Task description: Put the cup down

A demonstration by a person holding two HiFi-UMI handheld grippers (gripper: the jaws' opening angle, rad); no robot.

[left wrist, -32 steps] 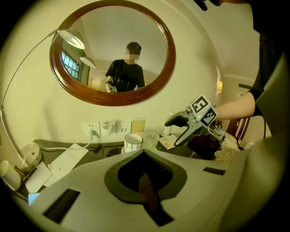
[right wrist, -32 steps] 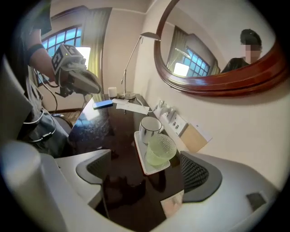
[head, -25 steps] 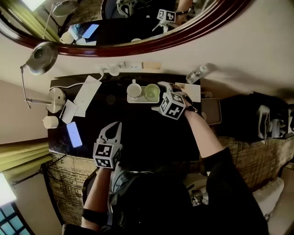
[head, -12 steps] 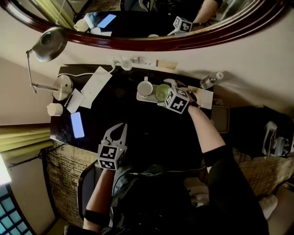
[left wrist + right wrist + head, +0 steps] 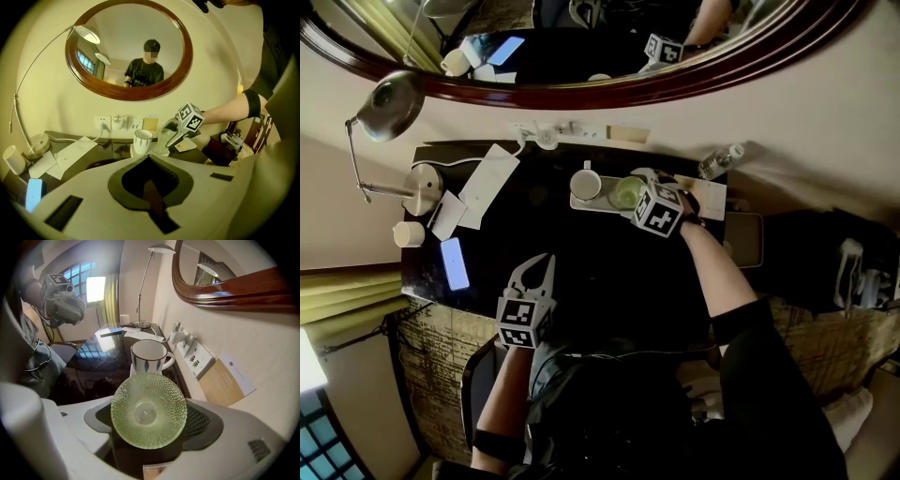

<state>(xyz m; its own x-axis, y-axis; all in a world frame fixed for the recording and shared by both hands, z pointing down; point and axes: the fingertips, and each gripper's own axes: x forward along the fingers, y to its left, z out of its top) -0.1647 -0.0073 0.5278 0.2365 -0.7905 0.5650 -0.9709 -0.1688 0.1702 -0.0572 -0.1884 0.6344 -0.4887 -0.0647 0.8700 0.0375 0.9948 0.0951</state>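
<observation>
A green dimpled glass cup [image 5: 627, 192] [image 5: 149, 411] stands on a small white tray [image 5: 579, 204] at the back of the black desk, beside a white mug [image 5: 586, 184] [image 5: 149, 356]. My right gripper [image 5: 637, 184] [image 5: 151, 419] points steeply down over the cup, with one jaw on each side of it. Its jaws have just been closing, and I see no pad pressing on the glass. My left gripper [image 5: 532, 274] [image 5: 149, 158] is shut and empty above the desk's near edge. From there the cup [image 5: 164, 140] and the right gripper [image 5: 180, 133] show ahead.
A desk lamp [image 5: 389, 98] with its round base [image 5: 422, 183], papers [image 5: 483, 183], a phone [image 5: 454, 264] and a small white cup [image 5: 408, 234] fill the desk's left side. Wall sockets [image 5: 548, 133] and a water bottle [image 5: 717, 159] lie behind, and a card [image 5: 710, 197] lies right of the tray.
My right gripper has sunk a little around the green cup on the tray. The left gripper has stayed over the desk's near edge.
</observation>
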